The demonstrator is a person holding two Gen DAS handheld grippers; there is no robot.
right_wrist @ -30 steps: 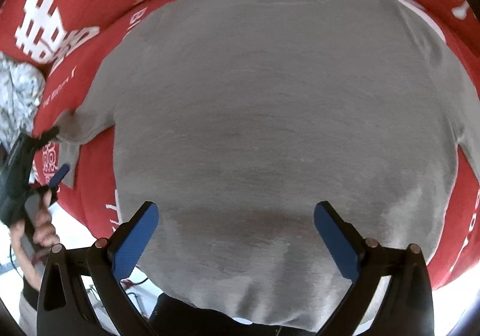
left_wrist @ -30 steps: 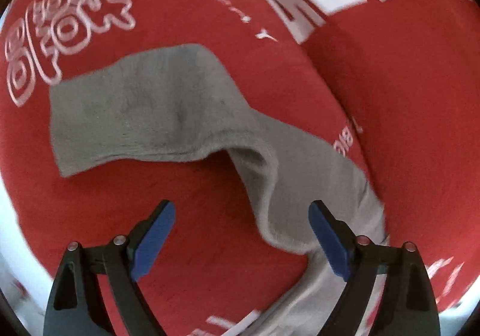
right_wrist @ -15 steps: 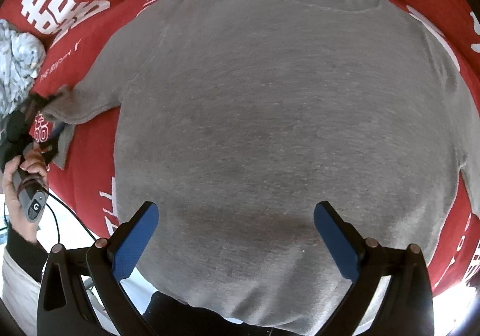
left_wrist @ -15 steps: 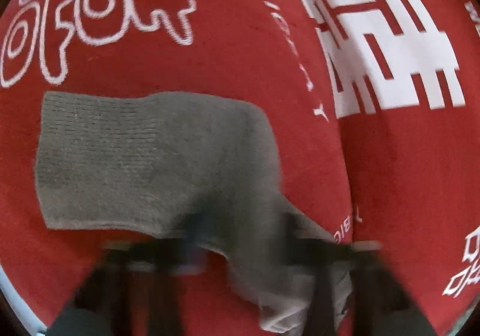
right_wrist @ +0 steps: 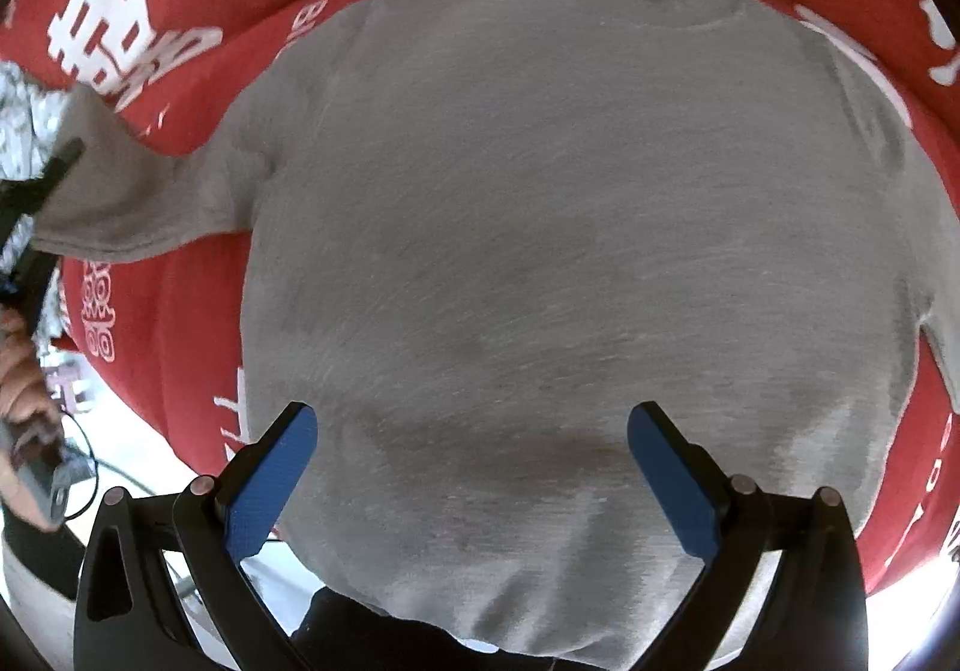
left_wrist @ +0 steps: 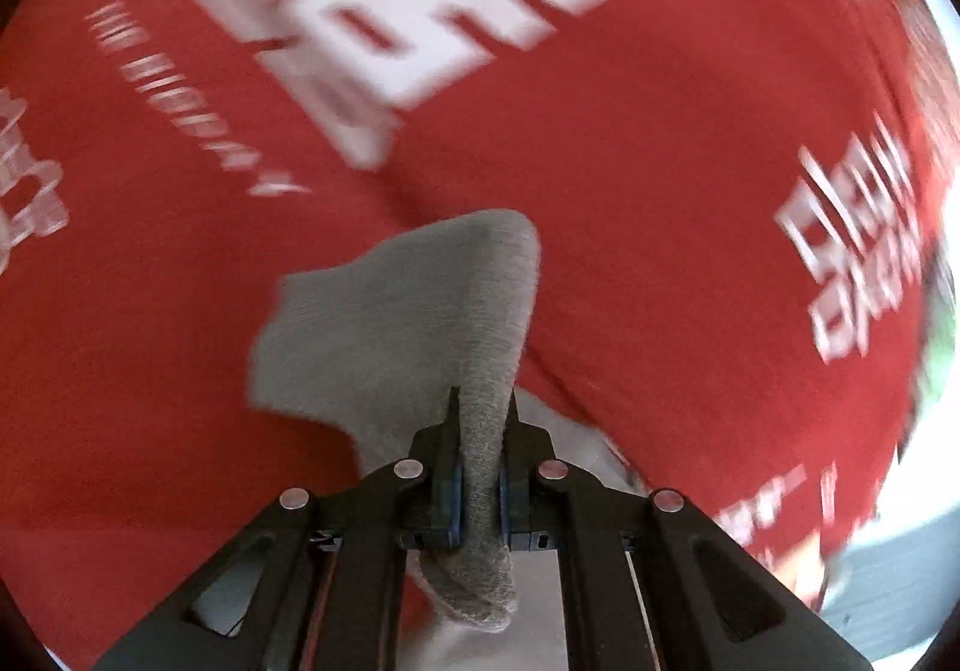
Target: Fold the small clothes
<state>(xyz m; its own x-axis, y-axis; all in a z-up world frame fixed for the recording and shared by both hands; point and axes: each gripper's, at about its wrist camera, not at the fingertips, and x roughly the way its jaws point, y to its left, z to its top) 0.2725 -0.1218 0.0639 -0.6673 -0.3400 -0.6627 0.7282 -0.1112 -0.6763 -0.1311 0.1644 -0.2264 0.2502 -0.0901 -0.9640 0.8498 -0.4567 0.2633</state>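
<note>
A grey short-sleeved shirt (right_wrist: 570, 221) lies flat on a red cloth, collar at the far side. My left gripper (left_wrist: 480, 431) is shut on the shirt's sleeve (left_wrist: 408, 323), which is lifted off the cloth and drapes out ahead of the fingers. In the right wrist view that sleeve (right_wrist: 150, 203) is raised at the left, with the left gripper (right_wrist: 54, 173) at its end. My right gripper (right_wrist: 468, 431) is open above the shirt's lower body, with nothing between its blue pads (right_wrist: 270, 485).
The red cloth (left_wrist: 660, 161) bears white printed characters and covers the whole work surface. A patterned pale fabric (right_wrist: 15, 131) lies at the left edge. A person's hand (right_wrist: 24, 383) and a black cable (right_wrist: 84, 467) are at lower left, beyond the cloth's edge.
My left gripper went from open over the sleeve to shut on it, then rose and pulled the sleeve up off the cloth. The right gripper stayed in place, open.
</note>
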